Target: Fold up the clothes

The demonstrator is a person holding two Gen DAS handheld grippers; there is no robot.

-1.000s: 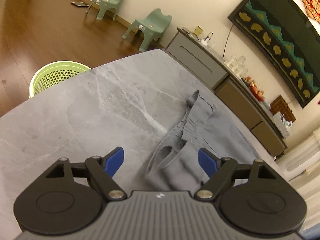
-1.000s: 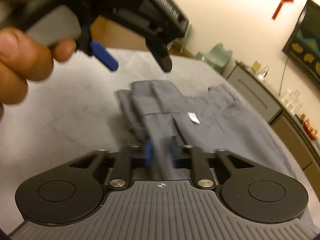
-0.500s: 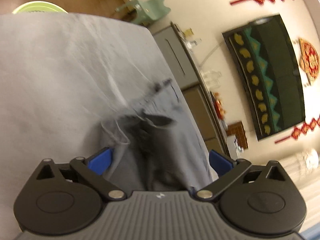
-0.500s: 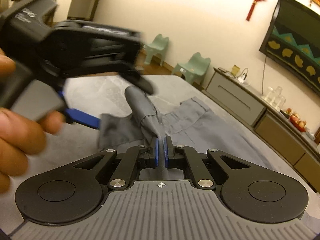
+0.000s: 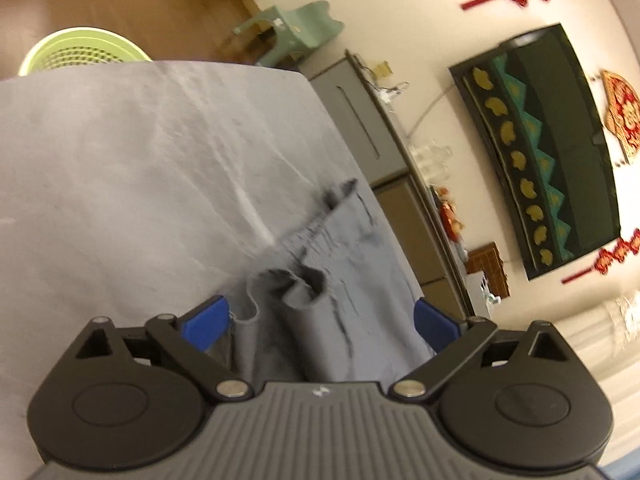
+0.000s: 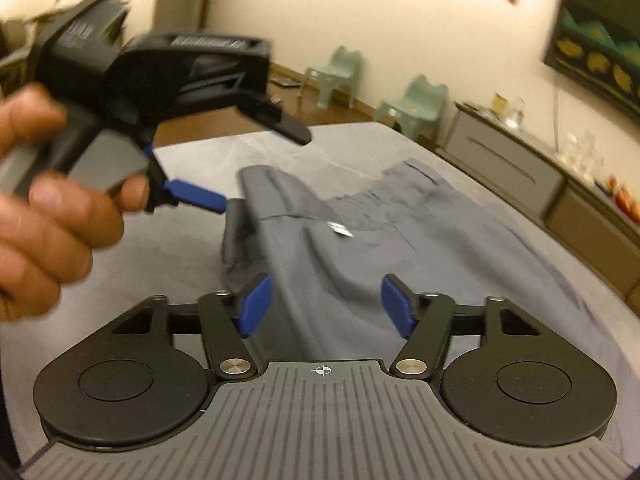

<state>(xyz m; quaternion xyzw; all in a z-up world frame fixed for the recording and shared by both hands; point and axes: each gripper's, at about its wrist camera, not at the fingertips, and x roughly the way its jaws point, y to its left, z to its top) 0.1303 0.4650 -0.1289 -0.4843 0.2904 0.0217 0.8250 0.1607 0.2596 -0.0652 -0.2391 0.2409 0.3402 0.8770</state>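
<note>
Grey trousers (image 6: 360,232) lie partly folded on the grey table (image 6: 168,264), between both spread tools.

The right gripper (image 6: 326,304) and left gripper (image 5: 318,318) are both released, jaws wide; blur hides whether cloth touches their pads. A green basket (image 5: 80,50) stands far left.

Grey trousers (image 6: 400,236) lie on a grey marbled desk (image 5: 120,184) with white veins. Both grippers are black with blue pads (image 6: 256,304). Far left, a lime-green perforated basket (image 5: 80,50); the chairs (image 6: 416,104) are mint.
</note>
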